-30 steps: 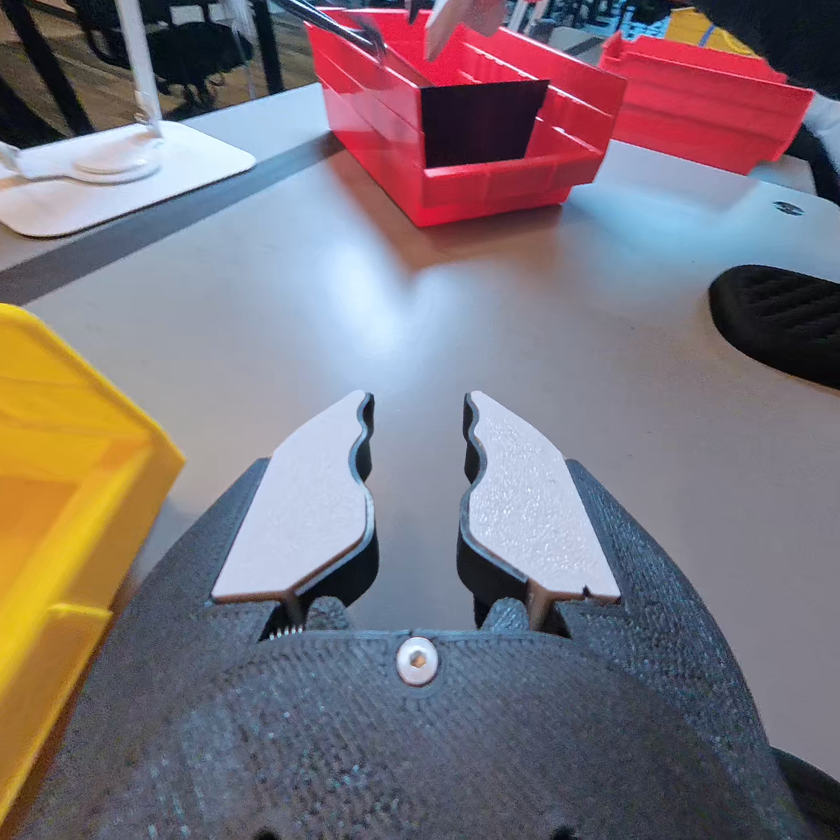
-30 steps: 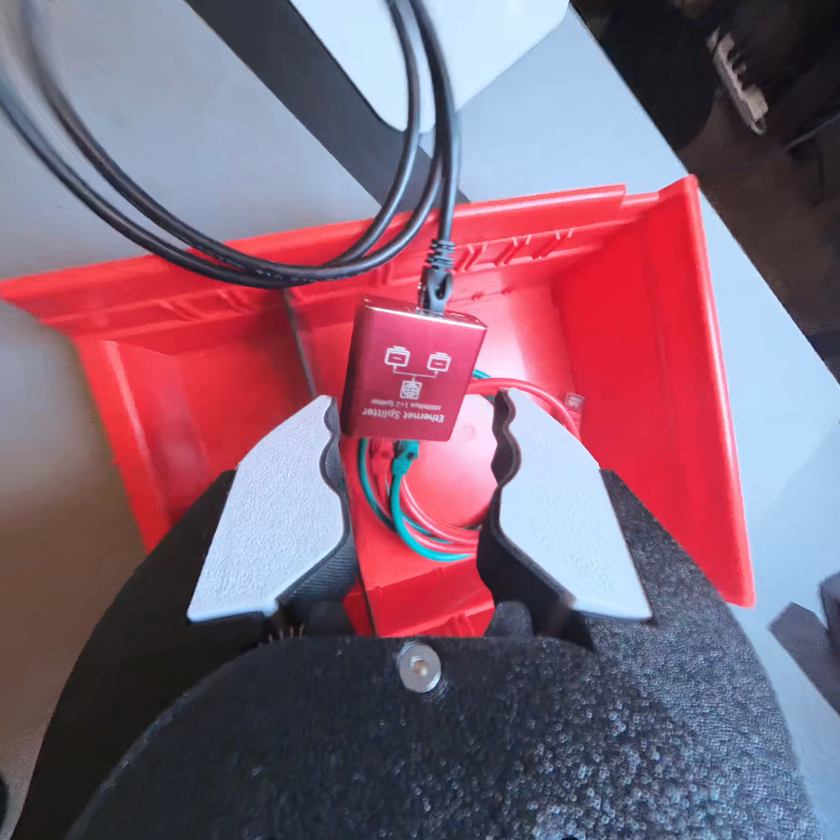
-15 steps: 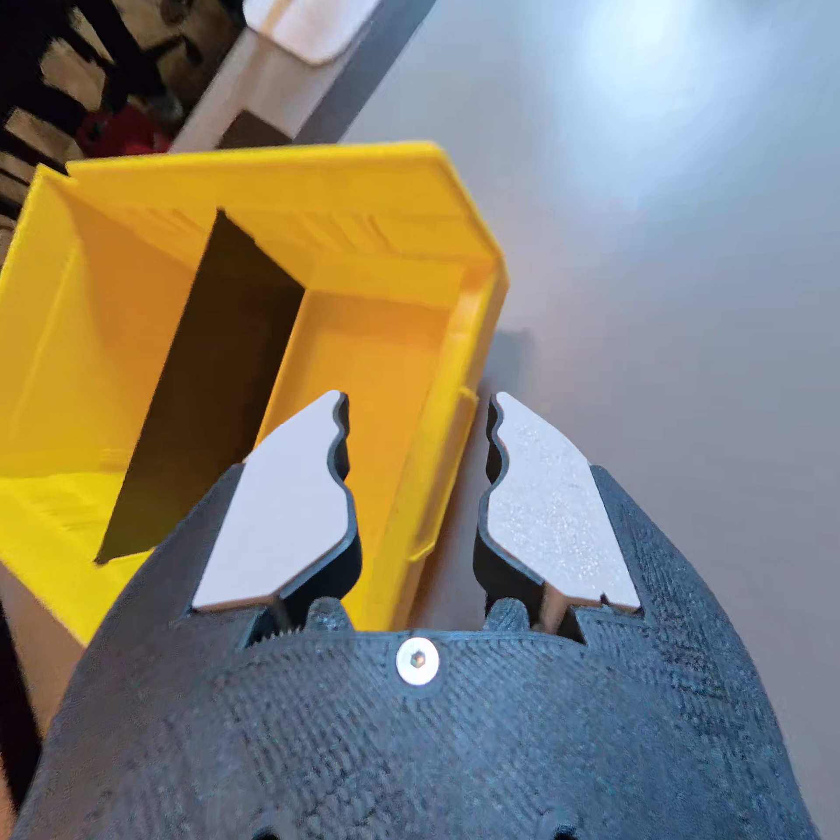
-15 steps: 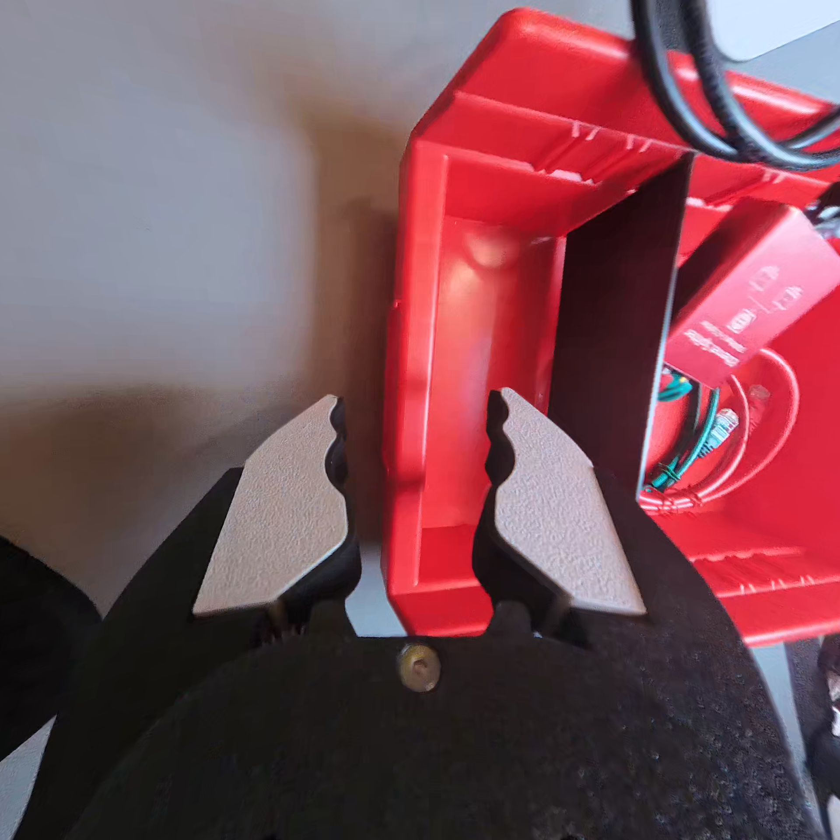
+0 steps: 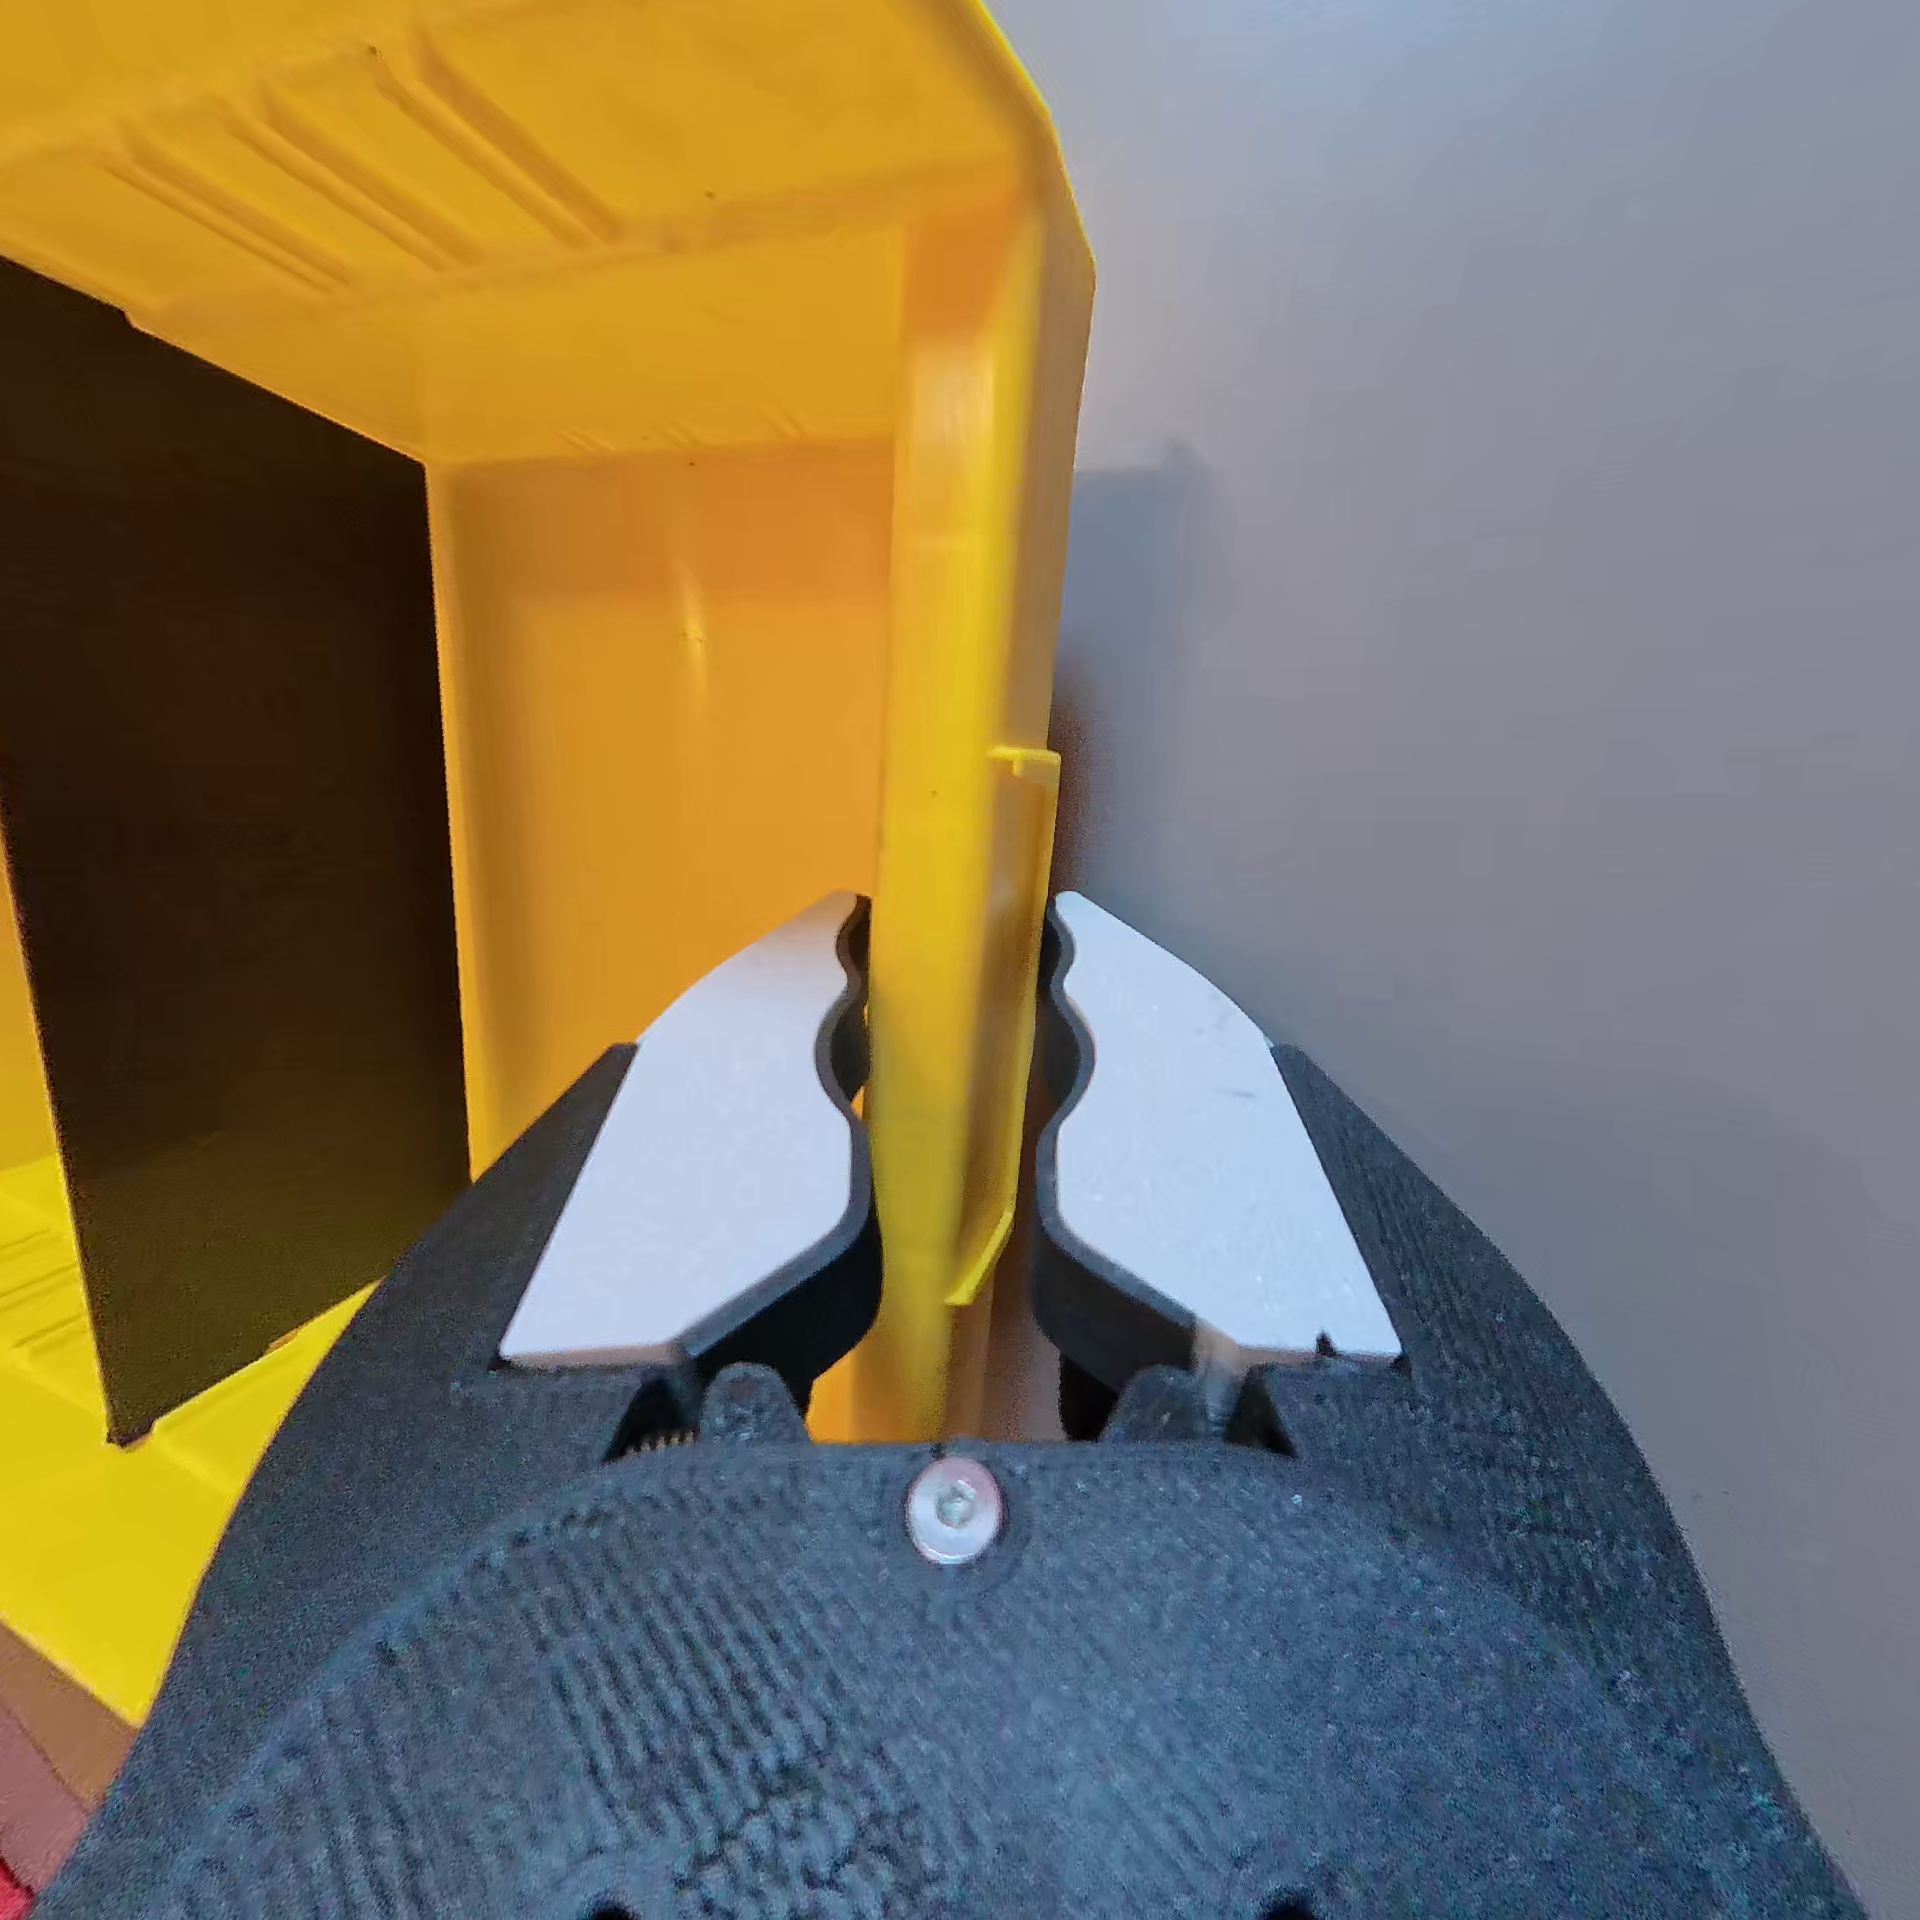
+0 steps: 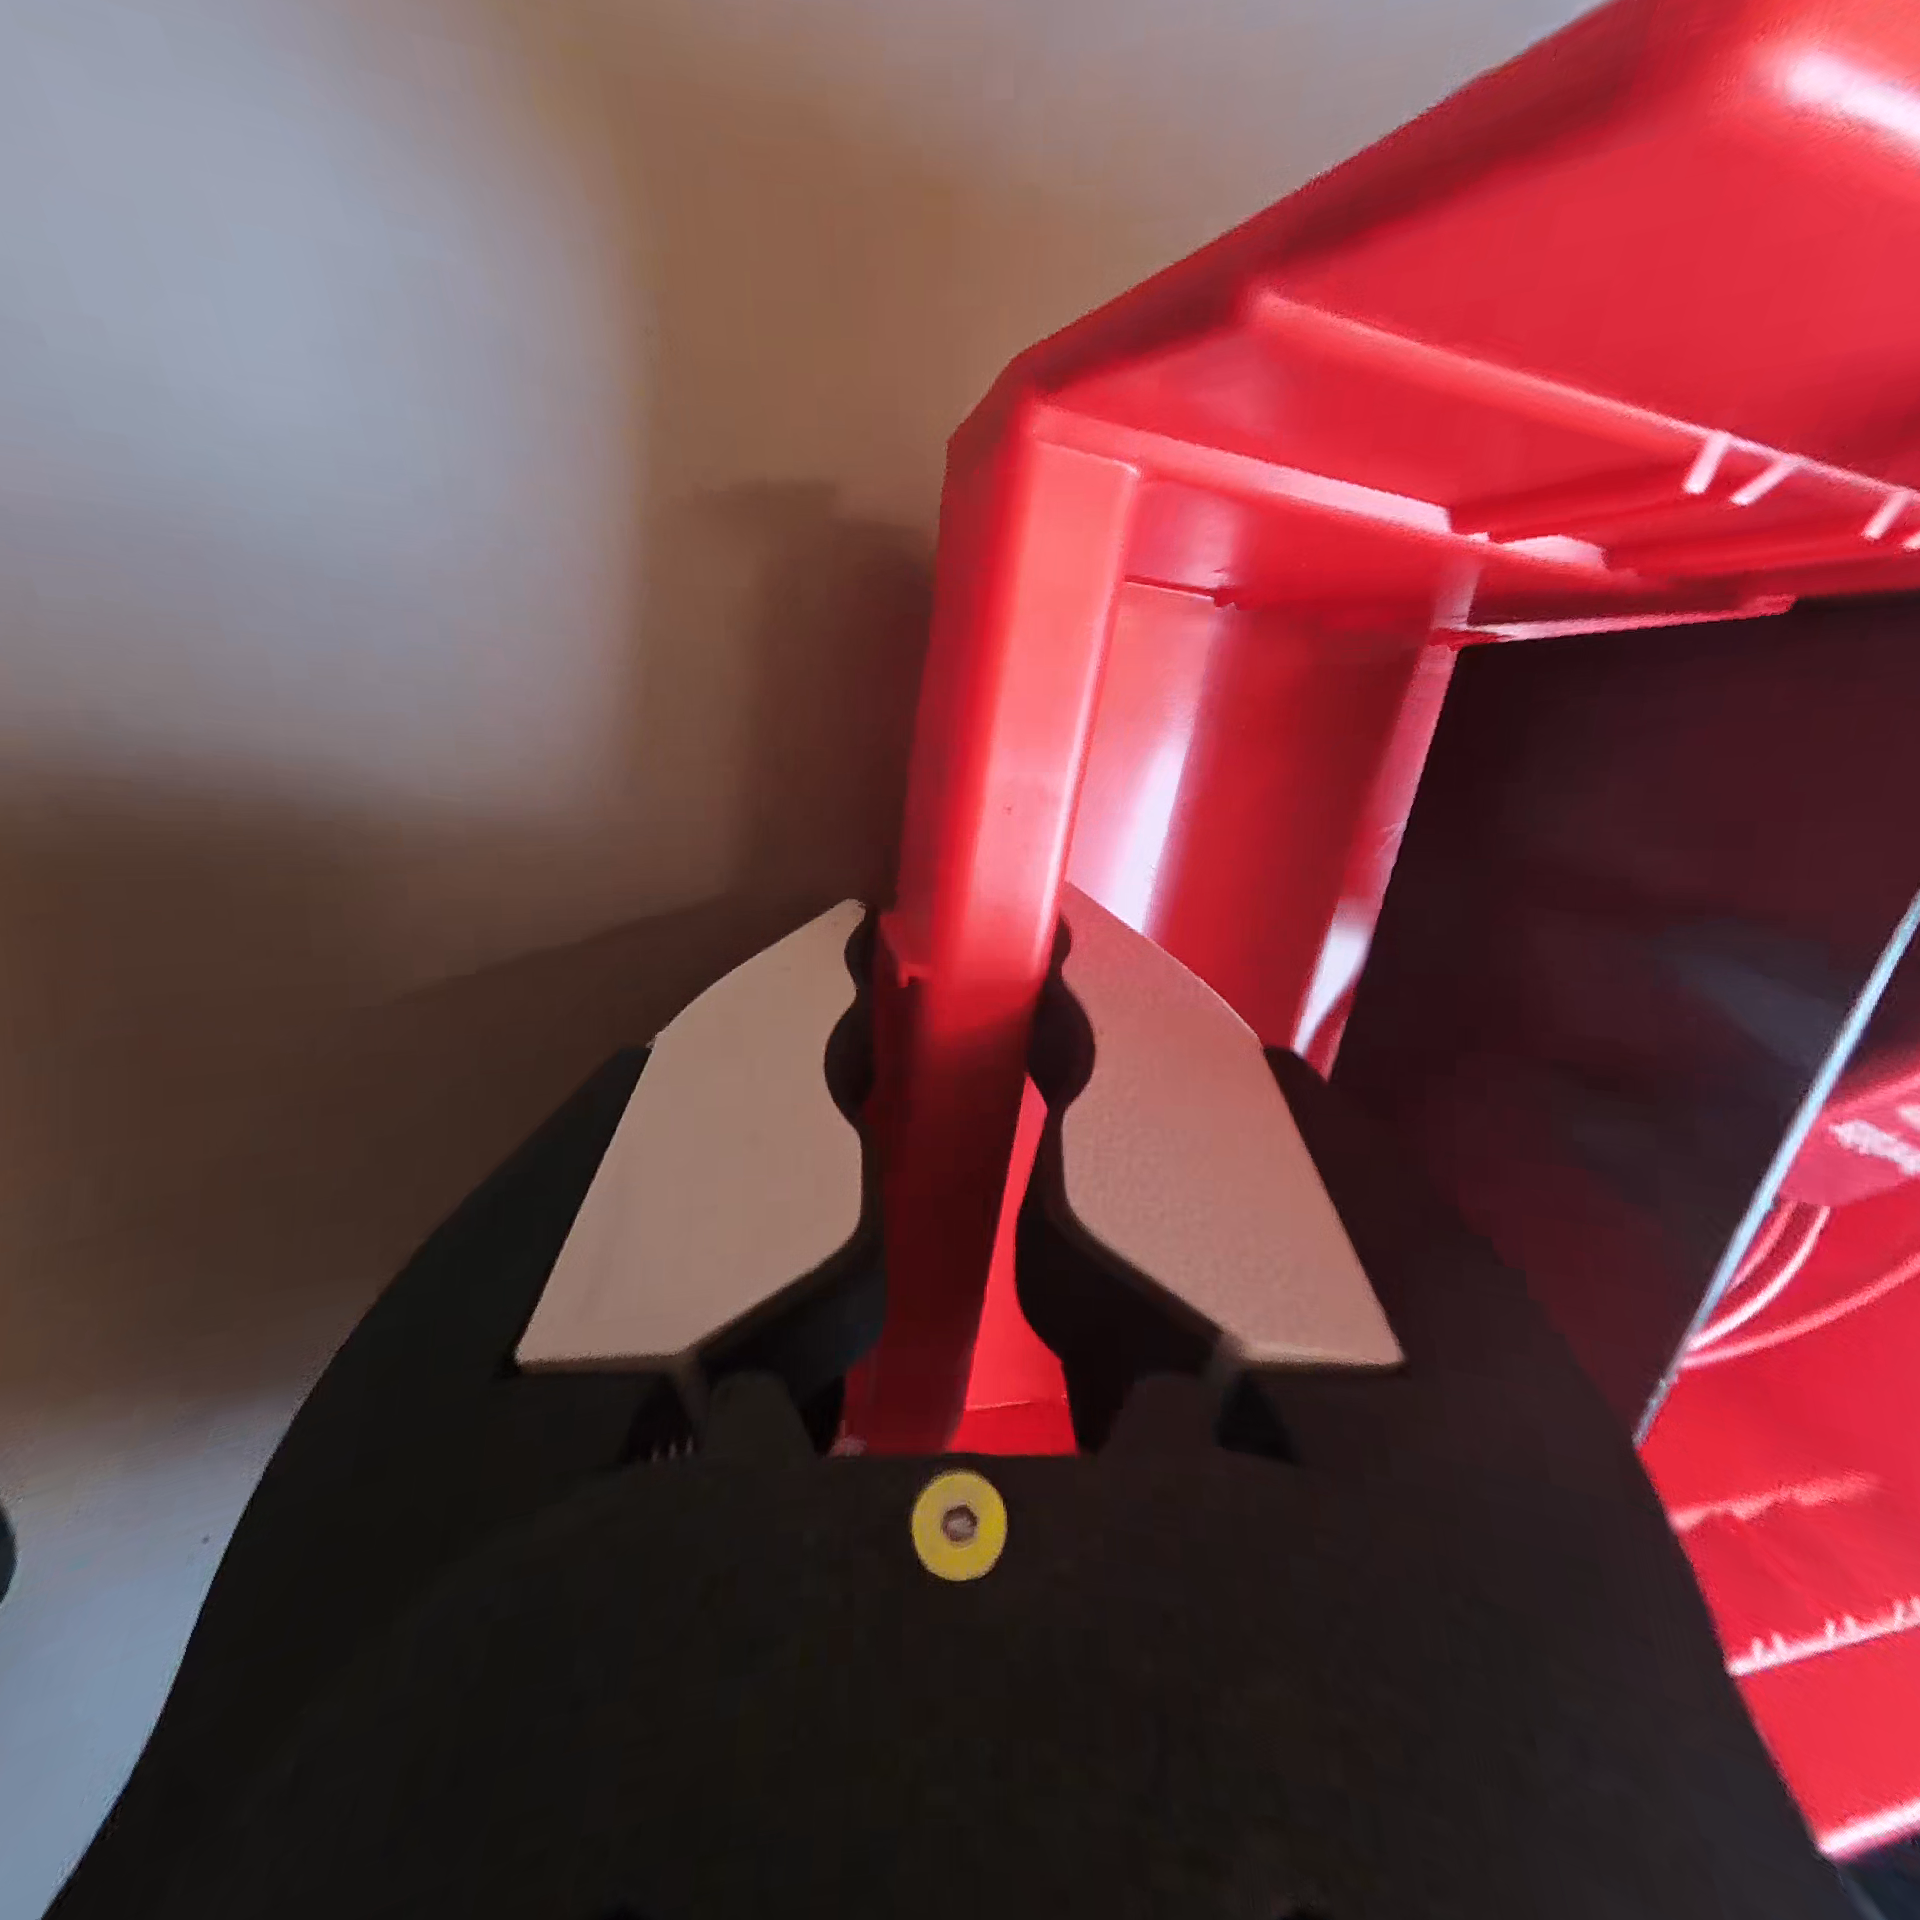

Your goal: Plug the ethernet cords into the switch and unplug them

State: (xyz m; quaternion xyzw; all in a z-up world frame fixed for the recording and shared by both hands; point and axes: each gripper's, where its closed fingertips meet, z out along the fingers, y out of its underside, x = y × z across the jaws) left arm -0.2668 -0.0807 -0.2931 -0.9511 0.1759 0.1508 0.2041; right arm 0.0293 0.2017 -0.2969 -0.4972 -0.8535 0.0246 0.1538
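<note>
My left gripper [image 5: 956, 914] is shut on the right side wall of a yellow bin [image 5: 665, 727], one finger inside and one outside. My right gripper [image 6: 961, 920] is shut on the left side wall of a red bin [image 6: 1247, 727] in the same way. At the right edge of the right wrist view, behind a black divider [image 6: 1610, 935], a corner of the red switch [image 6: 1870, 1143] and a loop of red cord [image 6: 1787, 1309] show in the bin. The rest of the cords are hidden.
The yellow bin holds a black divider [image 5: 208, 779], and its visible compartment looks empty. Both bins stand on a grey table, seen in the left wrist view [image 5: 1507, 520] and in the right wrist view [image 6: 416, 520]. Left tips to right tips: about 40 cm.
Both grippers have dropped onto the bin walls and closed on them: the left on the yellow bin, the right on the red bin. The switch and cords slid to the right edge of the right wrist view.
</note>
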